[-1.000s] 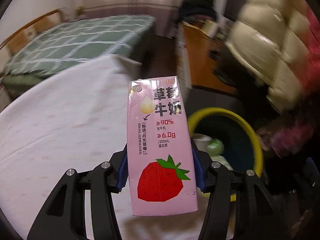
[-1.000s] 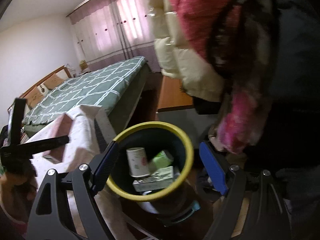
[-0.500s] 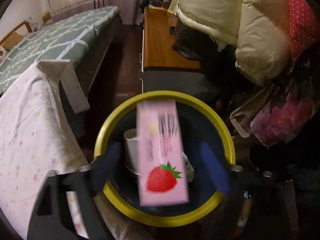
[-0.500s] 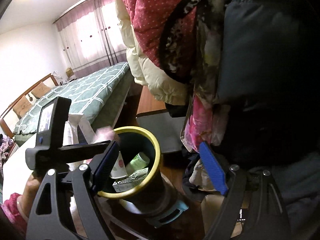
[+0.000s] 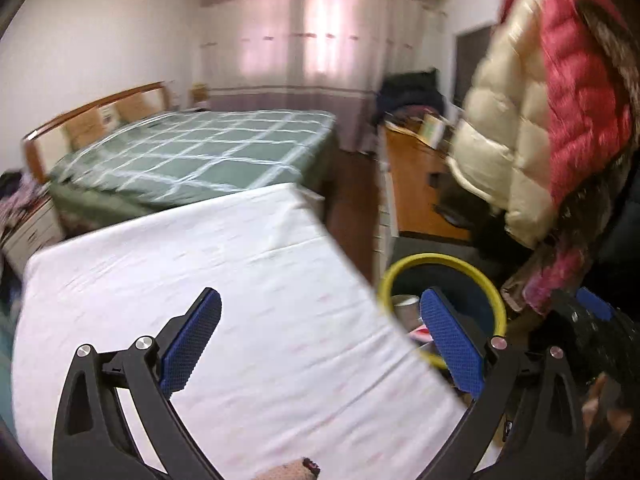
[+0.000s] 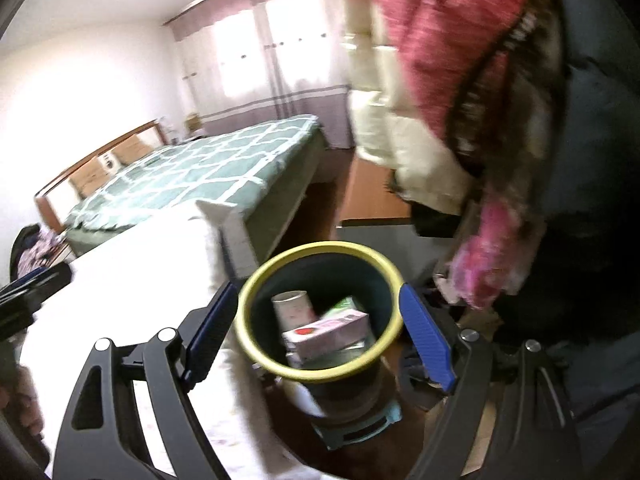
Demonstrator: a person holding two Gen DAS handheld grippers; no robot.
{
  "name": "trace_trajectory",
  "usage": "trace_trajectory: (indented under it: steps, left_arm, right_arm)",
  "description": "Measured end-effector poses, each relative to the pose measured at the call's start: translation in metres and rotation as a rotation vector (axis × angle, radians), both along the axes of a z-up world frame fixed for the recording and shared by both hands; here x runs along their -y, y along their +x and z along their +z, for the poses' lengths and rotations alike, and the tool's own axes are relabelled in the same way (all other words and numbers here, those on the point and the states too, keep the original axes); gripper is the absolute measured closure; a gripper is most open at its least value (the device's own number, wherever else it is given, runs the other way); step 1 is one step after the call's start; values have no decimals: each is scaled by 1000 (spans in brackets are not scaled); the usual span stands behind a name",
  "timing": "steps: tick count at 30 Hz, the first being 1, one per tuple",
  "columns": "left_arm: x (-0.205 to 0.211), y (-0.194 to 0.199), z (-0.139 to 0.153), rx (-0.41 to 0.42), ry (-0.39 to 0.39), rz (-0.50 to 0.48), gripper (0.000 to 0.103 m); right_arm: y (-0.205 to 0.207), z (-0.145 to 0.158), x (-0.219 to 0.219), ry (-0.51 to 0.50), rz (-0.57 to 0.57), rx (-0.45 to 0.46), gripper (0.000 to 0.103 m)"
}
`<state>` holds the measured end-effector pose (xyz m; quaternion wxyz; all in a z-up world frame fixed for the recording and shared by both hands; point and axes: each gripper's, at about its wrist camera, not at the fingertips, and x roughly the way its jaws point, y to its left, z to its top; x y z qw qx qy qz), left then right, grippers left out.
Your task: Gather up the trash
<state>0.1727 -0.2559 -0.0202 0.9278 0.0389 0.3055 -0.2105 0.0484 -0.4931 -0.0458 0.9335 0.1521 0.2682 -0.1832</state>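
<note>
The pink strawberry milk carton [image 6: 328,330] lies inside the dark bin with the yellow rim [image 6: 320,246], beside a paper cup [image 6: 292,308] and a green carton [image 6: 344,306]. My right gripper [image 6: 318,289] hangs open above the bin, with nothing between its blue pads. My left gripper [image 5: 320,296] is over the white tablecloth [image 5: 240,280], to the left of the bin [image 5: 440,258]. Its jaws are opening wide and hold nothing. The left gripper's black frame [image 6: 32,284] shows at the left edge of the right wrist view.
A bed with a green checked cover [image 5: 192,160] stands behind the table. Cream and pink padded coats [image 5: 540,120] hang at the right above the bin. A wooden desk [image 5: 416,184] stands behind the bin. A strip of dark floor runs between bed and desk.
The left gripper carried the milk carton over the bin and let it go; the carton now lies in the bin. The left gripper then swung back over the table, jaws wide.
</note>
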Motion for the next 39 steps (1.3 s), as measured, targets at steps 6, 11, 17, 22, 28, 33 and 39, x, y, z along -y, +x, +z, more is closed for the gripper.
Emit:
trace_trajectory:
  steps: [6, 11, 17, 22, 28, 33, 39]
  left_arm:
    - [-114, -47, 9, 52, -35, 213, 5]
    - [-177, -83, 14, 99, -28, 341, 5]
    - [-222, -115, 20, 137, -74, 411, 5]
    - [-237, -134, 22, 156, -69, 424, 5]
    - [-236, -144, 26, 175, -63, 431, 5]
    - [-235, -149, 28, 183, -58, 437, 5]
    - [-234, -150, 28, 177, -56, 433, 5]
  right_arm:
    - [7, 13, -48, -29, 123, 18, 25]
    - [7, 22, -82, -61, 200, 32, 25]
    - [-3, 29, -102, -76, 239, 54, 25]
    - [-9, 31, -107, -75, 255, 62, 25]
    - [-14, 34, -113, -80, 262, 74, 24]
    - [-15, 34, -113, -77, 264, 76, 24]
    - [-15, 35, -117, -80, 270, 75, 24]
